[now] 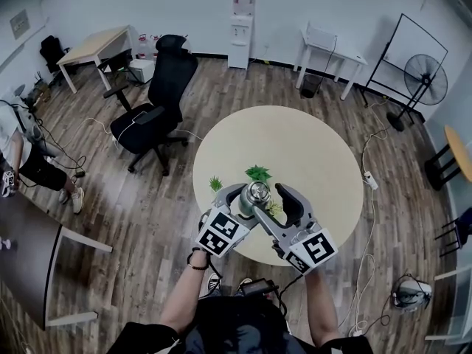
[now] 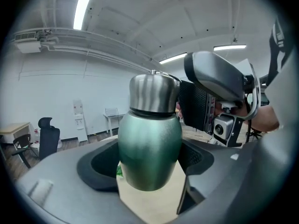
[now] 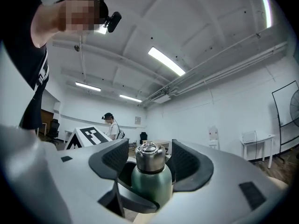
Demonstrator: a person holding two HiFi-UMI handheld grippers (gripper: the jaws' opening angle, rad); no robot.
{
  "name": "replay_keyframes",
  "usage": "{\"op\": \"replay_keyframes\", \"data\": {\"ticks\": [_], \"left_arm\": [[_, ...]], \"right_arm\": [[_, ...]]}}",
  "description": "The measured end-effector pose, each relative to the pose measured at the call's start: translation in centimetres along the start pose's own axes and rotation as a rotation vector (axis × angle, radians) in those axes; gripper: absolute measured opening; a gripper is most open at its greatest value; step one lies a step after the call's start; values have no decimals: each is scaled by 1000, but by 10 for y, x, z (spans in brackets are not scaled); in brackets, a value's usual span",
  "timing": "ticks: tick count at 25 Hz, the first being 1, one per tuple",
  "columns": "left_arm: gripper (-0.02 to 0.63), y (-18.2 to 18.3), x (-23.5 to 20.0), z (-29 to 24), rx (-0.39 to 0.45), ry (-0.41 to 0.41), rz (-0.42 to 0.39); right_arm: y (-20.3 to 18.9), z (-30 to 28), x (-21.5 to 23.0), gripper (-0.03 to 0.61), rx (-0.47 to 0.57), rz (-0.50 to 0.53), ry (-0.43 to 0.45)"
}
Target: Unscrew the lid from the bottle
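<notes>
A green metal bottle (image 2: 149, 148) with a steel screw lid (image 2: 153, 93) hangs upright above the round table (image 1: 310, 153), near its front edge. My left gripper (image 2: 149, 164) is shut on the bottle's green body, one pad on each side. In the head view the lid (image 1: 257, 192) shows between both grippers. My right gripper (image 3: 148, 161) stands open around the lid (image 3: 148, 157), its dark pads on either side with a narrow gap showing. The bottle body (image 3: 150, 183) sits below those pads. One right gripper finger (image 2: 201, 106) appears just behind the lid in the left gripper view.
Small green plants (image 1: 258, 172) stand on the table just beyond the bottle. A black office chair (image 1: 158, 98) is off the table's far left. A person (image 1: 22, 153) stands at the room's left edge; a fan (image 1: 426, 80) at the far right.
</notes>
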State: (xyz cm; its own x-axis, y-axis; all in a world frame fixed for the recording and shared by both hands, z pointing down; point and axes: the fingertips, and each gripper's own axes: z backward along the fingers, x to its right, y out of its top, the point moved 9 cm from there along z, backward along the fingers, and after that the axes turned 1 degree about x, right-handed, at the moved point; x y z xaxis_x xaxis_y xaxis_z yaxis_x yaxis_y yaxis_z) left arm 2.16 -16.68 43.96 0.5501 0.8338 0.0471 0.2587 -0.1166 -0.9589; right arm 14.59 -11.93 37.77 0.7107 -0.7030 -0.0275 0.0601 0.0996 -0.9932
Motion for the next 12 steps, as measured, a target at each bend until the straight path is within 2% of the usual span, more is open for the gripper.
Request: {"op": "replay_keyframes", "data": {"ticks": [4, 6, 9, 12], "left_arm": [[371, -2, 9, 0, -10, -17, -26], [371, -4, 11, 0, -11, -23, -30], [371, -6, 9, 0, -12, -28, -30], [371, -6, 9, 1, -12, -48, -38]], "right_arm": [[-4, -7, -3, 288, -31, 2, 32], [-6, -9, -4, 242, -39, 12, 28], [-7, -10, -2, 239, -45, 7, 36], [-6, -9, -1, 239, -51, 17, 81]]}}
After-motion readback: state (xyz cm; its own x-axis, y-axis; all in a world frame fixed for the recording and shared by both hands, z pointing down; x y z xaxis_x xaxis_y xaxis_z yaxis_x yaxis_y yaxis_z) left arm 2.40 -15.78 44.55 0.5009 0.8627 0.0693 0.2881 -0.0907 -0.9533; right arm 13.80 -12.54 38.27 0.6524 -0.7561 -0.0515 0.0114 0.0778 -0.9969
